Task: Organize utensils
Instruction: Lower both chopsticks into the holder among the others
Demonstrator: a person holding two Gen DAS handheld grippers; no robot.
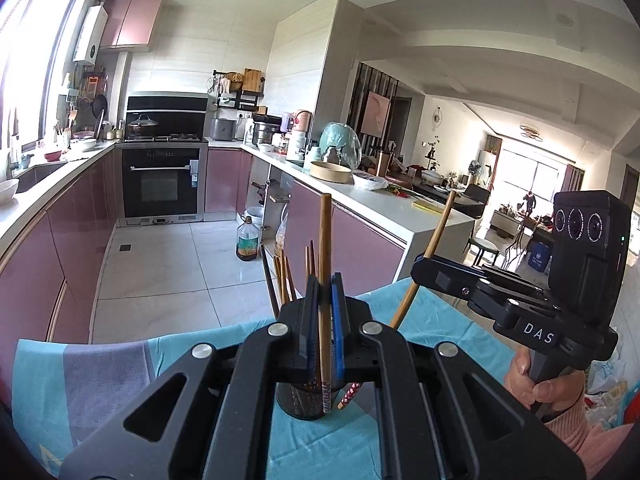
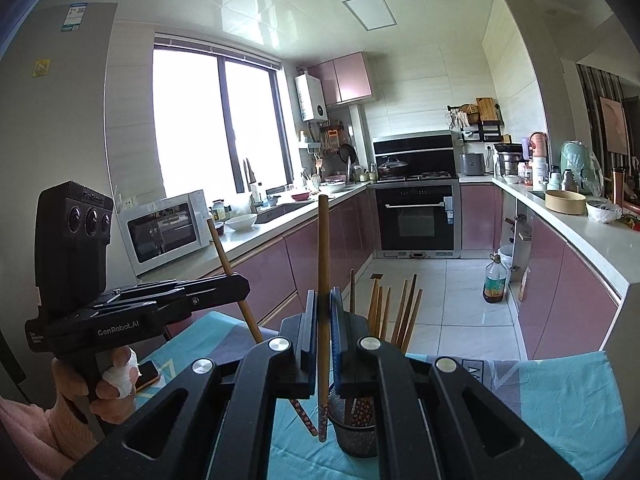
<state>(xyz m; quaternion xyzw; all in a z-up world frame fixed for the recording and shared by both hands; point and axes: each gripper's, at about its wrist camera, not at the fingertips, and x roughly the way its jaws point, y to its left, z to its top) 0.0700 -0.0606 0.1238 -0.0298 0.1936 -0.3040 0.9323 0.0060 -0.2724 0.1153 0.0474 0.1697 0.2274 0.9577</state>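
My left gripper is shut on a brown chopstick that stands nearly upright, its patterned lower end hanging beside a black mesh holder. Several more chopsticks stand in that holder. At the right, my right gripper is shut on a second, slanted chopstick. In the right wrist view, the right gripper clamps its chopstick just left of the mesh holder. The left gripper grips the other chopstick at the left.
The holder stands on a table under a teal cloth. A phone lies on the cloth near the left hand. Beyond the table are the tiled kitchen floor, an oil bottle, pink cabinets, an oven and a microwave.
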